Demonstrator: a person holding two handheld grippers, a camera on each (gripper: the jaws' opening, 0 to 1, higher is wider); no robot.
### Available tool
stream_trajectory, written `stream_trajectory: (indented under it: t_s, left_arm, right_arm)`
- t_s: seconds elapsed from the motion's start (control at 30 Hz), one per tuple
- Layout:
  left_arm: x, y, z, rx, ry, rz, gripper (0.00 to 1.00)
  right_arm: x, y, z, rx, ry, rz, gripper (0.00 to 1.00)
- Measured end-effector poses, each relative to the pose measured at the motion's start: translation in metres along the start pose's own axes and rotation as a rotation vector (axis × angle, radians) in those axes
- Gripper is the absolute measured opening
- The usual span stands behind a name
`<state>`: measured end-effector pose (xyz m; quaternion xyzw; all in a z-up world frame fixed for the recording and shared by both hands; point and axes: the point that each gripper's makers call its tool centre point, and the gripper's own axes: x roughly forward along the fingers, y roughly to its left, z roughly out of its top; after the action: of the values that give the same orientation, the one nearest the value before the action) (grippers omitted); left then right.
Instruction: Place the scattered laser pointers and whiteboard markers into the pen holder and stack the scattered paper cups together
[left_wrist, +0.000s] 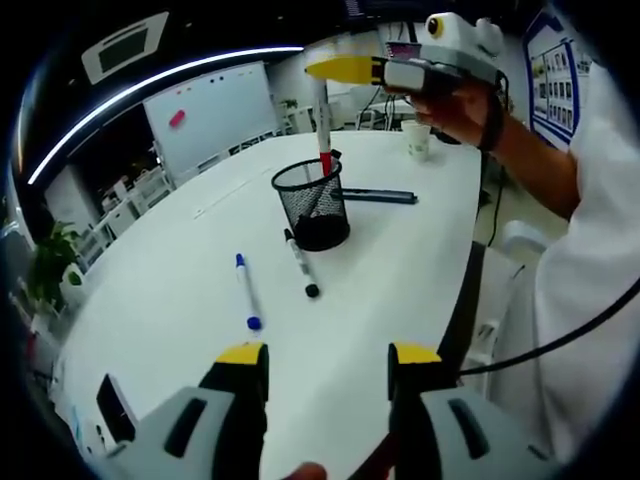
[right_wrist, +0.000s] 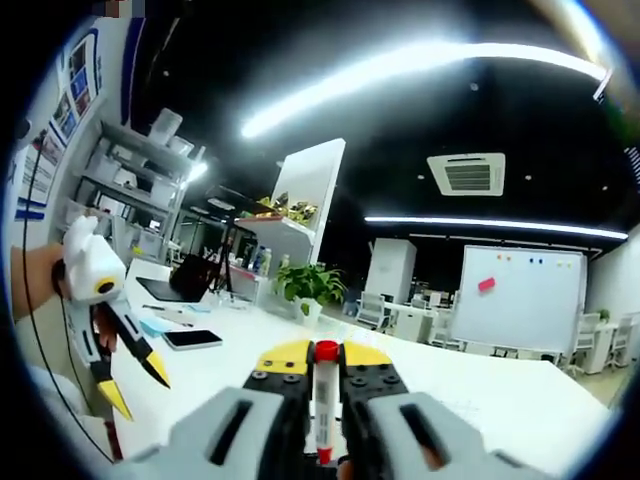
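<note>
On the white desk (left_wrist: 180, 300), taken from left to right in the left gripper view, lie a blue marker (left_wrist: 247, 291), a black marker (left_wrist: 300, 263), the mesh pen holder (left_wrist: 312, 203) near the middle, a dark pen (left_wrist: 378, 196) just beyond it, and a paper cup (left_wrist: 417, 139) at the far edge. The left gripper (left_wrist: 328, 372) hovers over the near edge with jaws apart and nothing between them. The right gripper (right_wrist: 316, 372) is clamped on a red marker (right_wrist: 323, 400), which hangs upright with its lower end at the holder's rim; whether the tip is already inside is hard to judge. Risks: early release with the marker off-centre could strike the rim and drop it onto the desk; a sideways push could tip the light holder or knock the nearby black marker.
</note>
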<state>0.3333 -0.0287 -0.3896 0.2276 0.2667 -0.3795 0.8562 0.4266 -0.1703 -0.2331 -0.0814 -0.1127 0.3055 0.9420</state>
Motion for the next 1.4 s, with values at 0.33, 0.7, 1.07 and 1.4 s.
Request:
stream_trajectory:
  t_s: [0.33, 0.7, 1.07, 1.4]
  left_arm:
    - [0.001, -0.001, -0.001, -0.002, 0.002, -0.003, 0.49]
    - [0.001, -0.001, -0.002, -0.001, 0.003, -0.005, 0.49]
    - [0.002, -0.002, -0.002, 0.0, 0.002, -0.006, 0.49]
    - [0.001, -0.002, -0.002, -0.003, 0.003, -0.003, 0.49]
  right_arm:
    - [0.001, 0.003, -0.003, -0.002, 0.007, 0.012, 0.1]
    - [0.003, 0.005, -0.016, 0.024, 0.041, 0.022, 0.1]
    - [0.004, 0.004, -0.019, 0.029, 0.058, 0.029, 0.1]
    - [0.002, 0.009, -0.027, 0.037, 0.082, 0.034, 0.1]
